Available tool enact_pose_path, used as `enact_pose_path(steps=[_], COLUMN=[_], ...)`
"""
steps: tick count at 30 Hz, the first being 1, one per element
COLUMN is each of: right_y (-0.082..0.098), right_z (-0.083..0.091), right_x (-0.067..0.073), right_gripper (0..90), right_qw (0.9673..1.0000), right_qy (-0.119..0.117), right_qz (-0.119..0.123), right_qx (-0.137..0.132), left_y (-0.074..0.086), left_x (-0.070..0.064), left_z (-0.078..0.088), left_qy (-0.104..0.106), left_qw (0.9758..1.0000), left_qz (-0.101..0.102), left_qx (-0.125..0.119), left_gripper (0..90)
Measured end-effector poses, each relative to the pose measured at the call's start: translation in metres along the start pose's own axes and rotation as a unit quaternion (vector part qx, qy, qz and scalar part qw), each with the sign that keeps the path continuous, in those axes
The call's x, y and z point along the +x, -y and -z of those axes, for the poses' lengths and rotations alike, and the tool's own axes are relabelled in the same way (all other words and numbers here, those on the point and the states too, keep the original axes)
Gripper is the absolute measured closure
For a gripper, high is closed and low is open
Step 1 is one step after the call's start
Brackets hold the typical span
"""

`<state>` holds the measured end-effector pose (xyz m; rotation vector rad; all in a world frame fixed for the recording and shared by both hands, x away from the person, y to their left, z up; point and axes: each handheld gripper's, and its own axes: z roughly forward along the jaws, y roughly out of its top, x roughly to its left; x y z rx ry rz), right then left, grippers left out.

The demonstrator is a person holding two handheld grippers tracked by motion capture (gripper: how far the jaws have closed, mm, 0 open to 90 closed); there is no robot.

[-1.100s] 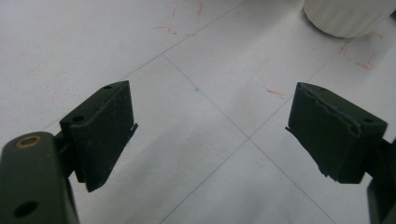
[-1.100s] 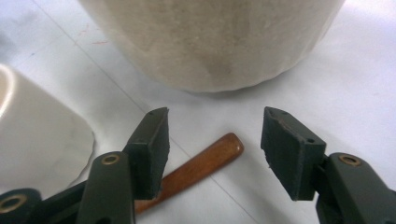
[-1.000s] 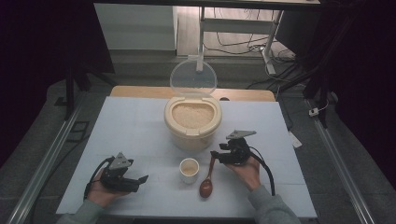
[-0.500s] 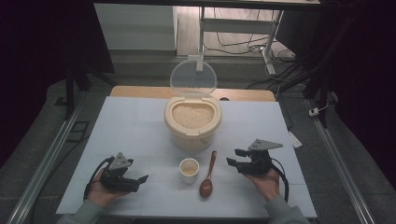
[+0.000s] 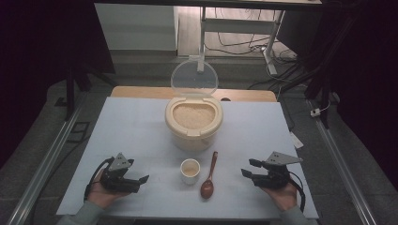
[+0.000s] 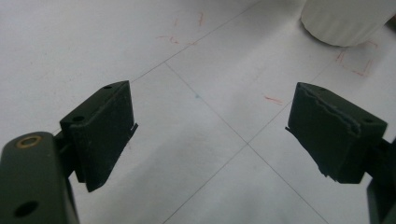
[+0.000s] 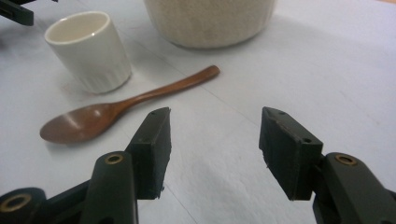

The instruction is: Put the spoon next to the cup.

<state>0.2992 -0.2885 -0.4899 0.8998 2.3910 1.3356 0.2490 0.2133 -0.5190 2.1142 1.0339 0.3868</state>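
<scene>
Lab recording bay, white marked surface (image 5: pixel 141 126) between metal rails (image 5: pixel 42 173), loose cables (image 5: pixel 234 44) on floor, dark curtained surround

Black hand-held gripper (image 5: pixel 254 172) (grey triangular top plate), brass screws, trailing black cable.

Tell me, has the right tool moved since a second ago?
Yes. In the high view the right tool has pulled away from the wooden spoon, going right and slightly nearer the table's front edge. It is open and empty.
</scene>
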Motion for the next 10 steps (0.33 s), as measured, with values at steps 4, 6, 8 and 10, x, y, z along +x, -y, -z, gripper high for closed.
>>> enact_pose_path(steps=[4,6,8,10], right_y=[0.0029,0.0030,0.0030,0.0031], right_z=[0.0024,0.0031,0.0031,0.0027], right_x=[-0.0022,-0.0024,-0.0020,-0.0018], right_gripper=[43.6,43.6,43.6,43.6], right_qw=[1.0000,1.0000,1.0000,1.0000], right_qy=[0.003,0.001,0.003,-0.002], right_qz=[-0.001,0.000,0.001,0.003], right_qx=[0.001,-0.001,-0.001,-0.001], left_y=[0.0000,-0.0001,-0.0001,-0.0002], left_x=[0.0003,0.0002,0.0002,0.0004], left_z=[0.0002,0.0004,0.0007,0.0007], left_qy=[0.000,0.000,0.000,0.000], left_qw=[1.0000,1.0000,1.0000,1.0000], left_qz=[0.000,0.000,-0.001,0.000], left_qx=[-0.001,-0.001,-0.001,-0.002], left_gripper=[14.6,14.6,14.6,14.6])
